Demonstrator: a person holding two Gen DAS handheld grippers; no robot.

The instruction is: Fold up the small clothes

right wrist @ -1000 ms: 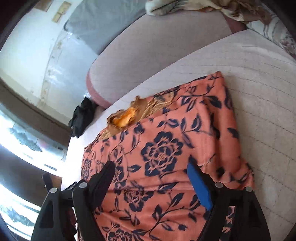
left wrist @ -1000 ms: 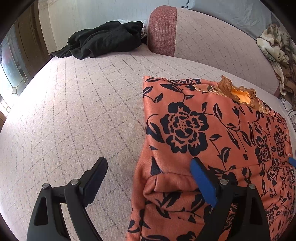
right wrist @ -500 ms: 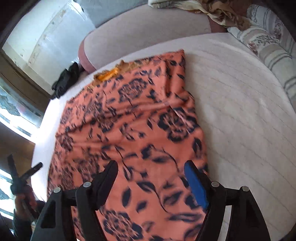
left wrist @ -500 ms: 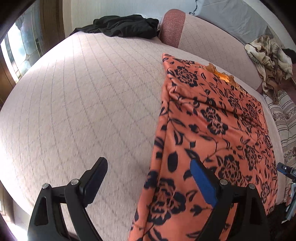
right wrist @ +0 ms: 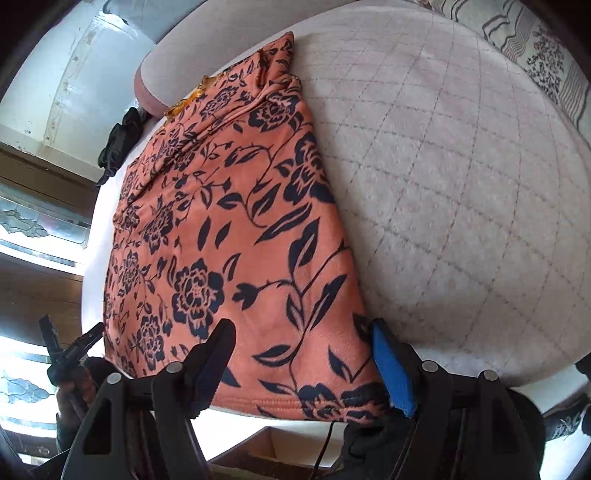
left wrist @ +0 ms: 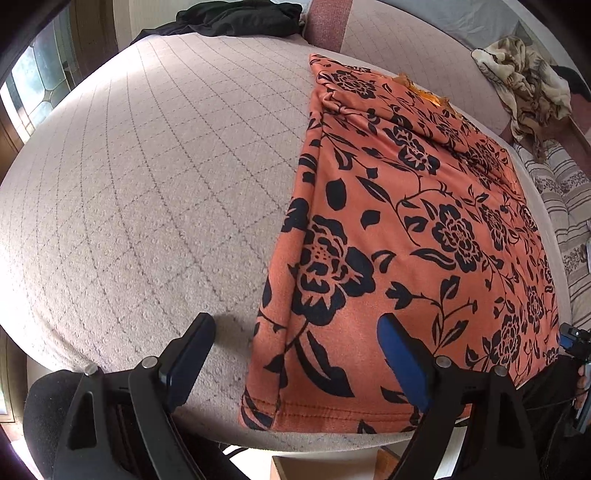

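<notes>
Both grippers have drawn back toward the near edge of the bed since the earlier frames, and more of the garment's length now shows ahead of them. The left gripper (left wrist: 295, 363) stands with its jaws wide apart and nothing between them; its blue-padded finger (left wrist: 400, 360) lies over the lower hem area of the orange floral garment (left wrist: 406, 206), its black finger (left wrist: 190, 356) over bare bed cover. Contact with the cloth cannot be confirmed. The right gripper (right wrist: 303, 363) likewise has its jaws spread, empty, straddling the garment's near right corner; whether the pads touch fabric cannot be told.

The orange floral garment (right wrist: 229, 221) lies flat and lengthwise on the quilted bed cover (left wrist: 147, 184), folded into a long panel, hem at the near edge of the bed, neckline with yellow lining at the far end. Some wrinkling shows near the far end.

A black garment (left wrist: 236, 18) lies heaped at the far side of the bed. A patterned beige cloth (left wrist: 524, 81) is bundled at the far right, beside striped bedding (left wrist: 565, 192). The right gripper is partly visible at the right edge of the left wrist view; the left gripper shows at the lower left of the right wrist view.
</notes>
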